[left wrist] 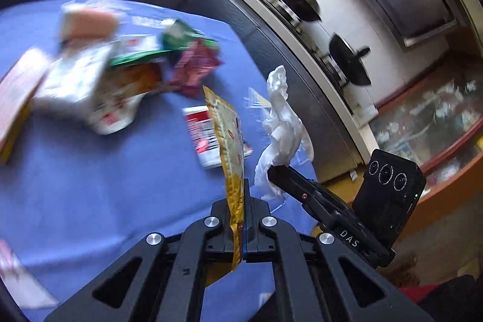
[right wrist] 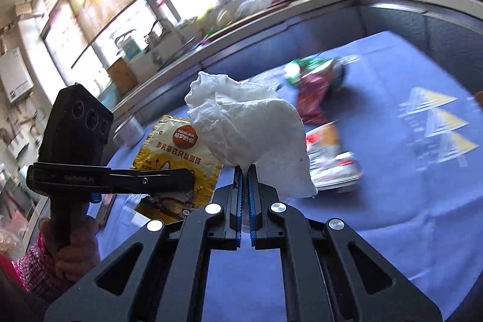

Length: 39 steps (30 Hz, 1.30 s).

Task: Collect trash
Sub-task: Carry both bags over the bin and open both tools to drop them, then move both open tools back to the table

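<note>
While the left gripper (left wrist: 238,201) pinched a yellow coffee pouch (left wrist: 231,147) edge-on between its 2 pressed-together fingers, the right gripper (right wrist: 245,171) clamped a crumpled white tissue (right wrist: 247,125) at its tips, jaws nearly closed on it. Both items were held up above the blue tablecloth (left wrist: 105,186). From the left wrist view the right gripper (left wrist: 279,171) sat just beside the pouch, tissue (left wrist: 280,122) sticking up from it. From the right wrist view the pouch (right wrist: 178,159) hung beside the tissue, left gripper (right wrist: 181,180) on it. Further out on the cloth lay more trash: a red-white packet (left wrist: 202,138), a maroon wrapper (left wrist: 196,68), a green wrapper (left wrist: 169,44) and a white bag (left wrist: 78,86), all blurred. 2 black pans (left wrist: 347,59) stood on the stove beyond.
</note>
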Motion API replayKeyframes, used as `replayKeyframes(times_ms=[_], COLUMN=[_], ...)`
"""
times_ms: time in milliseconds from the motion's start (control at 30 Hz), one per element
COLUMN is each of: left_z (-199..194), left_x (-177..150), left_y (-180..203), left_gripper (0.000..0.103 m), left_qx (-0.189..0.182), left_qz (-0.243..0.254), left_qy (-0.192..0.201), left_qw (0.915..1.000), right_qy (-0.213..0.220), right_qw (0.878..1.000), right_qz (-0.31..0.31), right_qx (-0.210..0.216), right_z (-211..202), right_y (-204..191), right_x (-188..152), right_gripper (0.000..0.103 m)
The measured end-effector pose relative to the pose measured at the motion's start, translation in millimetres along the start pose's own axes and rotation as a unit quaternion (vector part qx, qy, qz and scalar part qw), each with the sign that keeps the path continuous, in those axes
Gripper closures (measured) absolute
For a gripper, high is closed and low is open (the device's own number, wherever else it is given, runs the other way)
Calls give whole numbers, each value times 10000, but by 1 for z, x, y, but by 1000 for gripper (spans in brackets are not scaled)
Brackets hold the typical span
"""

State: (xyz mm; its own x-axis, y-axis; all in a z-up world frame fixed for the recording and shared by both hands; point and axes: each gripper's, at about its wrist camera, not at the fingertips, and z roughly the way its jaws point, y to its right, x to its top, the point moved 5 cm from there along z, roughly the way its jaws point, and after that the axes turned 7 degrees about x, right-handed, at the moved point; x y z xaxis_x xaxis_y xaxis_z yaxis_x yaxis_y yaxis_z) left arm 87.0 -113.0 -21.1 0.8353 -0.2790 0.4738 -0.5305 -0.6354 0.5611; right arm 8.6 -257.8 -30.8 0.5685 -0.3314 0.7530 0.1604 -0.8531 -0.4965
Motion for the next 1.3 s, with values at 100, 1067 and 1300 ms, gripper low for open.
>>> replayKeyframes(times_ms=[100,1067,1300], left_z=[48,233,130], left_x=[31,92,43], left_y=[55,206,120], left_gripper=[102,13,16], left_qx=[-129,726,670], left_qz=[587,1711,1420], left_qy=[-239,-219,64], left_qw=[9979,9823,9876], right_qy=[412,1008,853], right_qw=[9976,9654,9811], right_qz=[315,1784,1562], right_qx=[-466,-1611,-759], right_z=[-39,-113,-77], right_y=[52,260,192], right_x=[17,45,46], right_gripper=[99,58,59])
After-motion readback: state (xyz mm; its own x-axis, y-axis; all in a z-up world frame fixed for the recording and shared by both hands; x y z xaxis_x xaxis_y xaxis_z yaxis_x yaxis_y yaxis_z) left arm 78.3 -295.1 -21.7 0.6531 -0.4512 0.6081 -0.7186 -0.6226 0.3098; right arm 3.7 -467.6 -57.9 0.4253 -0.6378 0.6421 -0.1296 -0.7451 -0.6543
